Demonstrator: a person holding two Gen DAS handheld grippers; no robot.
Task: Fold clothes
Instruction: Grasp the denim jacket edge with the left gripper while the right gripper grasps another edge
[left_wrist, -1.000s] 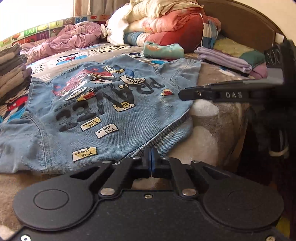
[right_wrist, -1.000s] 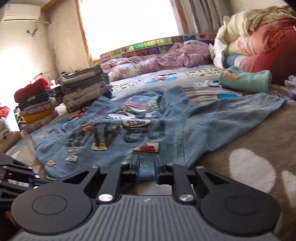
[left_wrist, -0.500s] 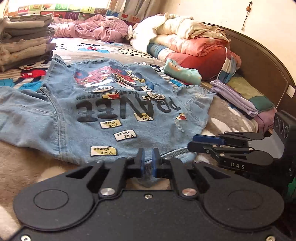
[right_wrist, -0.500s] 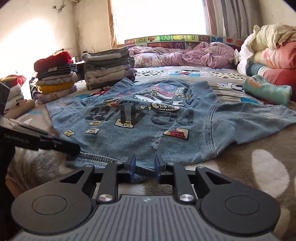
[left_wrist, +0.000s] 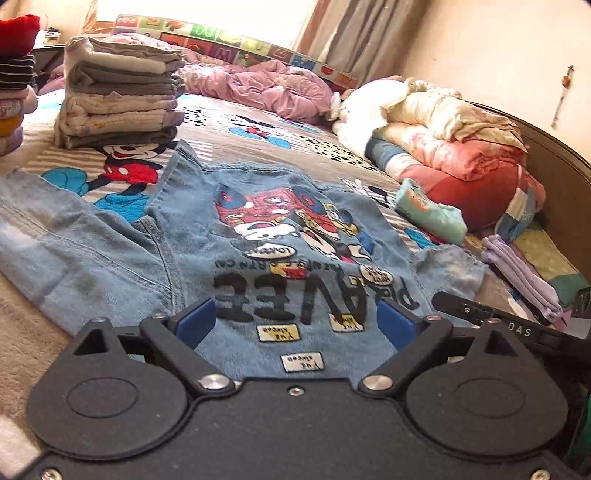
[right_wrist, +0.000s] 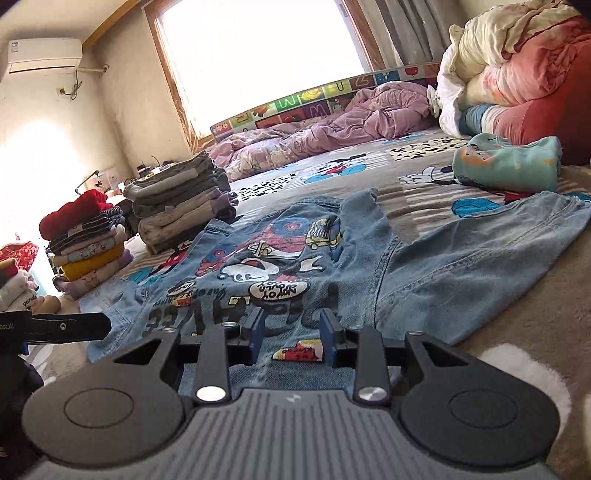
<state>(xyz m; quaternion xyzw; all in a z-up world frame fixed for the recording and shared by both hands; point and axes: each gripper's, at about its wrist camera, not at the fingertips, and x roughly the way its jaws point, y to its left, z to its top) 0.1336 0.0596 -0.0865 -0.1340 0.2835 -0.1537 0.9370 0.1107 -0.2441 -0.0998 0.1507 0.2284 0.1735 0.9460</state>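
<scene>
A child's blue denim jacket (left_wrist: 280, 258) with cartoon prints and black letters lies flat, back up, on the bed, sleeves spread to both sides. My left gripper (left_wrist: 295, 325) hovers over its near hem; its jaws are opening wide and the blue pads touch no cloth. In the right wrist view the same jacket (right_wrist: 332, 258) lies ahead, and my right gripper (right_wrist: 291, 332) is over the hem with its jaws opening, the denim showing below the gap, not pinched. The right gripper's finger shows at the right edge of the left wrist view; the left one's at the left edge of the right wrist view.
A stack of folded grey clothes (left_wrist: 118, 96) stands at the far left of the bed, with a second colourful stack (right_wrist: 88, 247) beside it. Piled quilts (left_wrist: 450, 147), a folded teal garment (right_wrist: 509, 166), folded purple clothes (left_wrist: 524, 273) and a crumpled pink blanket (left_wrist: 266, 88) lie beyond.
Both grippers have let go of the jacket's hem; the left jaws went from shut to wide, the right ones parted less. Both views rose and rolled, showing more of the bed.
</scene>
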